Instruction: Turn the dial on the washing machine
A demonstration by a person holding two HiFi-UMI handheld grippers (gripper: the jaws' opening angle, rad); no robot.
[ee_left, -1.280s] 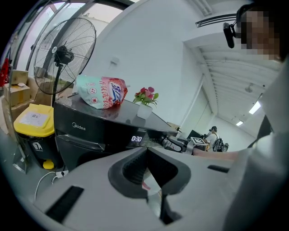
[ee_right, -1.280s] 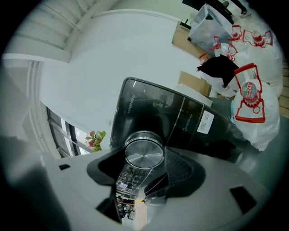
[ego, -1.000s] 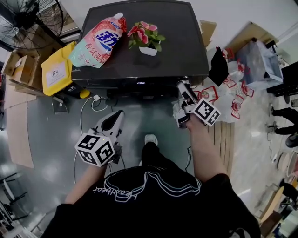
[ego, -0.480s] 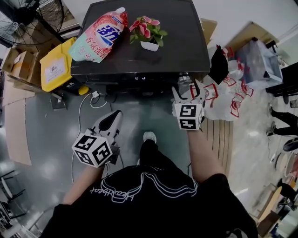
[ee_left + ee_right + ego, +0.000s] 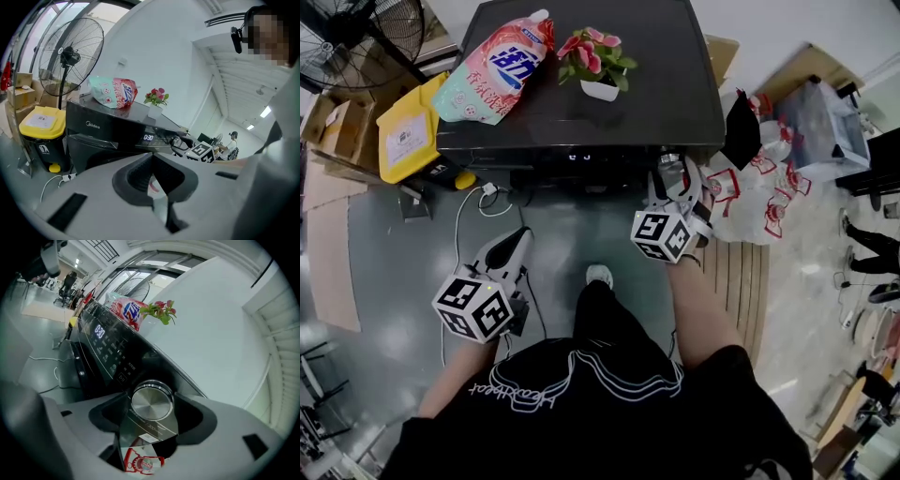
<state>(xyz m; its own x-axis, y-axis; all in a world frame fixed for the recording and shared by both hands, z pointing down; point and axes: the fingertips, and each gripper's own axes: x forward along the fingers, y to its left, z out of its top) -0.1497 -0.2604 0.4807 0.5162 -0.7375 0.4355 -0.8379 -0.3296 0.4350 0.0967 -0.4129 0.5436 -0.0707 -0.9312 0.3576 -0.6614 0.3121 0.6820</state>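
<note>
The black washing machine (image 5: 581,94) stands at the top of the head view, its lit display (image 5: 577,157) on the front panel. Its silver dial (image 5: 152,401) sits at the panel's right end and fills the gap between the jaws of my right gripper (image 5: 153,412). Those jaws are closing around the dial, with the pads close beside its rim on both sides. In the head view my right gripper (image 5: 675,187) reaches up to the dial (image 5: 669,161). My left gripper (image 5: 518,239) hangs low over the floor, away from the machine (image 5: 93,131). The left gripper (image 5: 151,166) is shut and empty.
A detergent pouch (image 5: 492,67) and a potted flower (image 5: 595,67) rest on the machine's lid. A yellow bin (image 5: 408,136), cardboard boxes and a standing fan (image 5: 356,37) crowd the left. Bags (image 5: 769,187) pile up at the right. A cable (image 5: 469,206) trails across the floor.
My right gripper has rolled at the dial, its marker cube swinging from right to left. The left gripper has drifted slightly down and left.
</note>
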